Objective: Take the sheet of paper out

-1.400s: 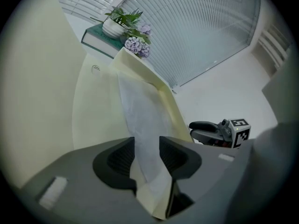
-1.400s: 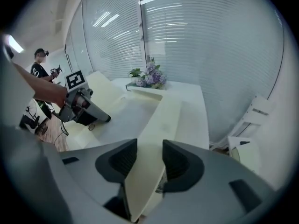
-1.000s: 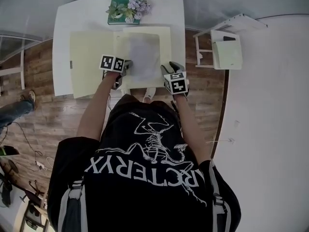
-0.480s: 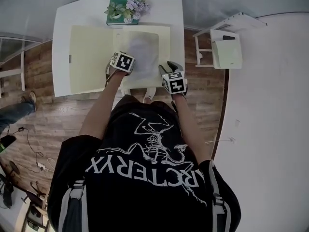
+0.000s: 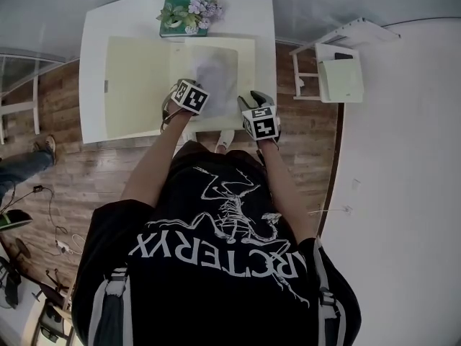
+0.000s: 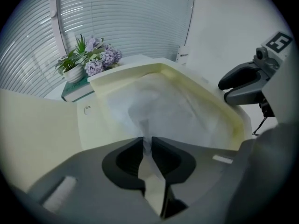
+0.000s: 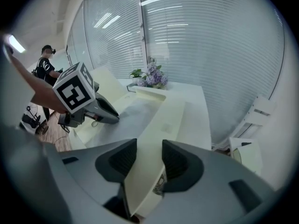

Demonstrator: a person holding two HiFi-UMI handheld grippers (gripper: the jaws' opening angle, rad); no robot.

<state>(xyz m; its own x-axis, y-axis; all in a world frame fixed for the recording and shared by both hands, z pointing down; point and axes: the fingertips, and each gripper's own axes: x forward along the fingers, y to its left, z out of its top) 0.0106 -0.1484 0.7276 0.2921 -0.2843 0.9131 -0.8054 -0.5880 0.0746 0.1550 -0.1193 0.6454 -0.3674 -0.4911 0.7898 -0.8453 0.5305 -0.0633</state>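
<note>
right hand-held gripper clamping cream box wall, flowers beyond

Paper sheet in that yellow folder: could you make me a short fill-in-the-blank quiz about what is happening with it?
1. The left gripper, its jaws having just been closing, pinches the ____.
2. The right gripper clamps the edge of the pale yellow ____.
3. The table underneath is ____ in colour.
Missing words: sheet of paper; folder; white.

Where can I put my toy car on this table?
Bare tabletop right of the flowers, and the far-left corner beyond the open lid. The box with the sheet of paper is crowded.
</note>
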